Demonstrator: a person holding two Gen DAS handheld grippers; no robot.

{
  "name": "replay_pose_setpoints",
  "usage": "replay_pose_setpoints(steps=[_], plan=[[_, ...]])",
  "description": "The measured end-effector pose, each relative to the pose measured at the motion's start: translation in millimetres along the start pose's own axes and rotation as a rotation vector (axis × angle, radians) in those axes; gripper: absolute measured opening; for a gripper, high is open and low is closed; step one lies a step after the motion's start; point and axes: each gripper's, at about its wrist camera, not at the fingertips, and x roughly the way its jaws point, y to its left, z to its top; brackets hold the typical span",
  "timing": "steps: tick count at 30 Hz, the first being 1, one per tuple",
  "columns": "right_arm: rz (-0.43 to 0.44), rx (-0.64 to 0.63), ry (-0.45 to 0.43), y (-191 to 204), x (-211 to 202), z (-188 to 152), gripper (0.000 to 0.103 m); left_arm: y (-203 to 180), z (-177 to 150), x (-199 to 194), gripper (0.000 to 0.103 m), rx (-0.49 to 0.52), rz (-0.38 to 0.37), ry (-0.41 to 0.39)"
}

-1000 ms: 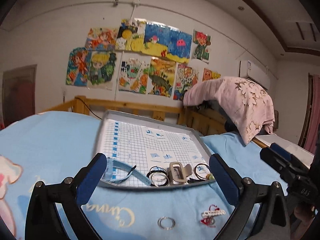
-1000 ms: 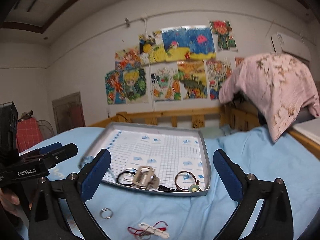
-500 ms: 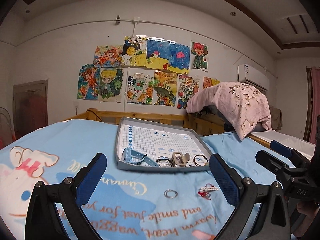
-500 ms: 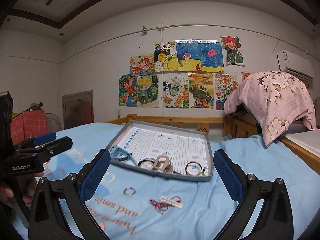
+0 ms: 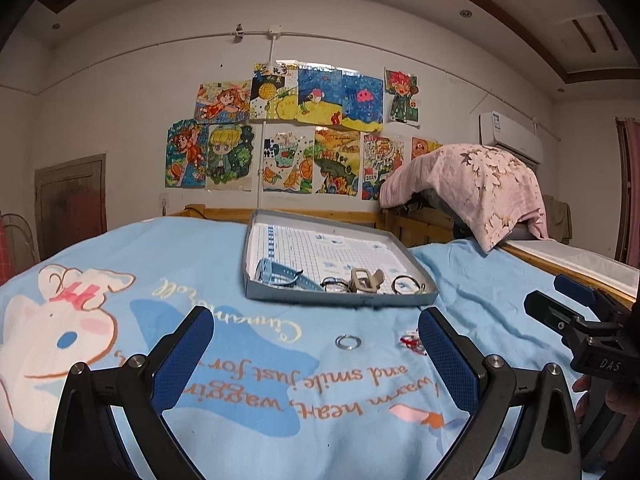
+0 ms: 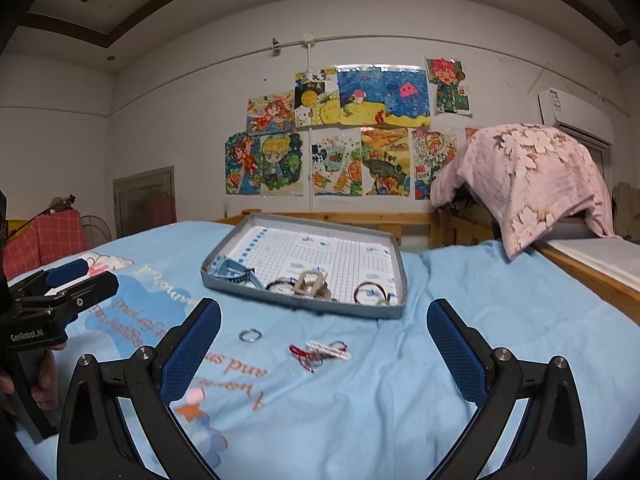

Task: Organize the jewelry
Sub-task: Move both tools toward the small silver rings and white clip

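While both the left gripper (image 5: 316,344) and the right gripper (image 6: 324,336) hang wide open holding nothing, 2 things (a silver ring (image 6: 250,335) and a red-and-white clip (image 6: 322,352)) lie on the bed just outside the tray's (image 6: 304,307) near edge, so picking 1 up looks next.

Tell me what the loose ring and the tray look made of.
Ring: likely metal, silvery with a bright glint, thin and plain.
Tray: probably cardboard or thin sheet, matte grey walls with folded corners and a printed grid liner; I can't tell for certain.
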Motion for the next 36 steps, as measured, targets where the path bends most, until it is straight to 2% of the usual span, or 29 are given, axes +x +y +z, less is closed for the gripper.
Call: replay_pose_setpoints(steps=[7, 15, 26, 36], plan=[[0.004, 0.011, 0.039, -2.9, 9.5, -6.0, 0.101, 1.6, -5.3, 2.2, 0.103, -0.015, -0.004, 0.029], [0.006, 0.011, 0.045, -1.7, 14.8, -3.5, 0.101, 2.2, -2.8, 10.7, 0.103, -0.027, -0.028, 0.063], [-0.003, 0.013, 0.012, -7.4, 34.6, 16.2, 0.101, -4.2, 17.1, 34.6, 0.103, -0.029, -0.048, 0.059], [-0.004, 0.007, -0.029, -20.5, 69.5, 46.9, 0.101, -15.6, 44.1, 68.9, 0.103, -0.001, -0.052, 0.01]])
